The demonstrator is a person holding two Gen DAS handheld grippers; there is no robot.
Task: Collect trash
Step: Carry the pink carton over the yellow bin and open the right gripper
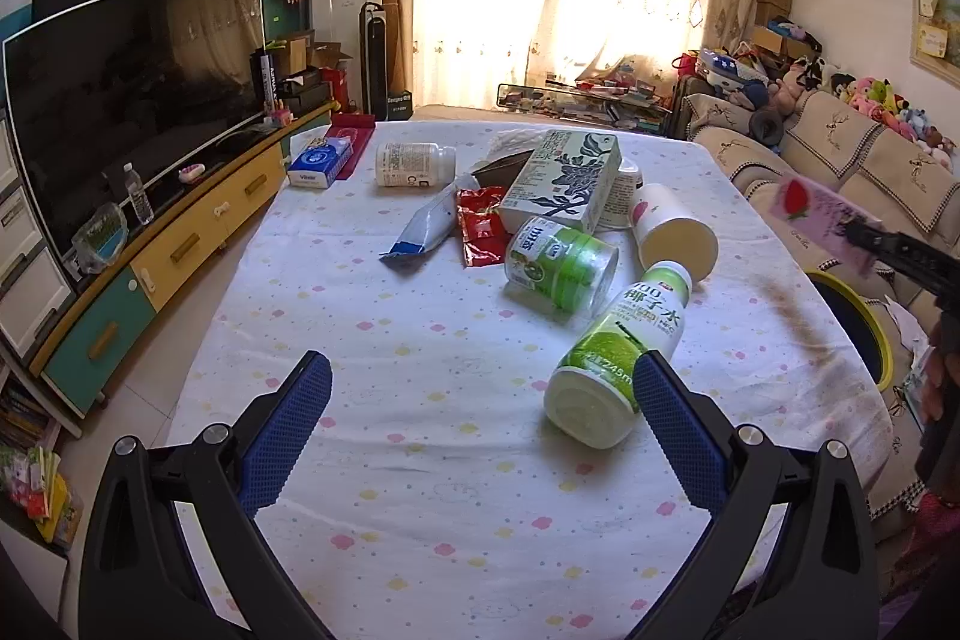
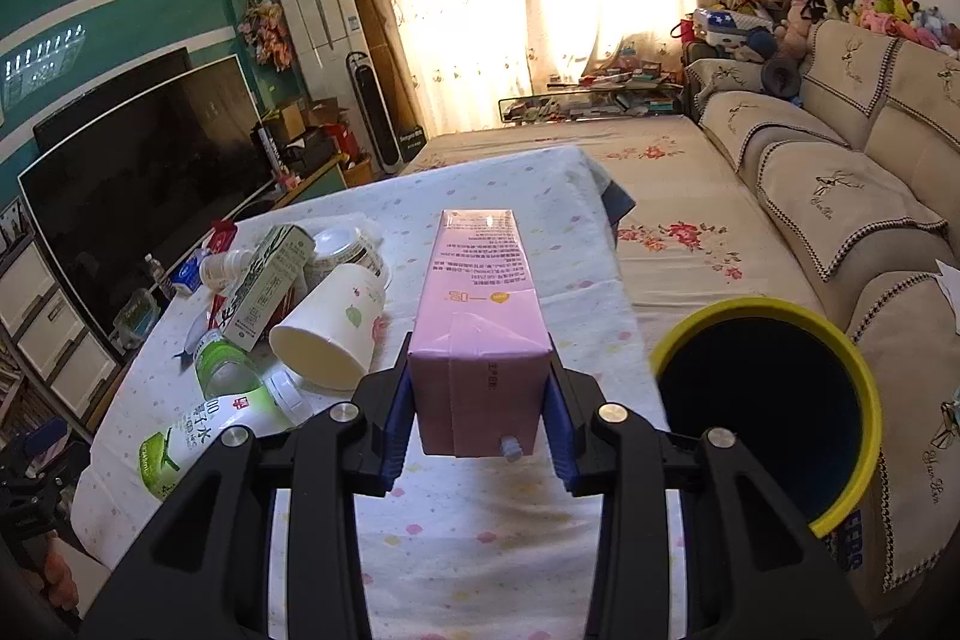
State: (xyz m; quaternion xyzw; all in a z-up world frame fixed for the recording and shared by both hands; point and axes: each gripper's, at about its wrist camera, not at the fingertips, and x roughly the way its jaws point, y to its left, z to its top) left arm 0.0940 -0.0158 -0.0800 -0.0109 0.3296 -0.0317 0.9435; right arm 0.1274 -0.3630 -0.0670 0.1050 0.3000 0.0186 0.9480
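From the left wrist view, I have the left gripper (image 1: 480, 400) hanging over the bench (image 1: 420, 490) with its jaws spread wide and nothing between them; its right finger sits just beside the base of the coconut water bottle (image 1: 618, 346), which lies on its side, though I cannot tell whether it touches. Beyond it the pile waits: a green jar (image 1: 561, 262), a paper cup (image 1: 675, 235), a green-printed carton (image 1: 564, 181), a red wrapper (image 1: 480, 226) and a blue-and-white pouch (image 1: 423, 226). At the right edge I see my right gripper (image 1: 864, 235) carrying the pink carton (image 1: 825, 214) above the yellow-rimmed bin (image 1: 873, 322). From the right wrist view, the right gripper (image 2: 477, 418) is clamped on the pink carton (image 2: 477, 304), pads pressing both sides near its spout end, the carton clear of the bench. I judge I am mid-carry. The bin (image 2: 864, 400) stands just to the right, beside the sofa (image 2: 840, 196); next I must swing right over its mouth, then release.
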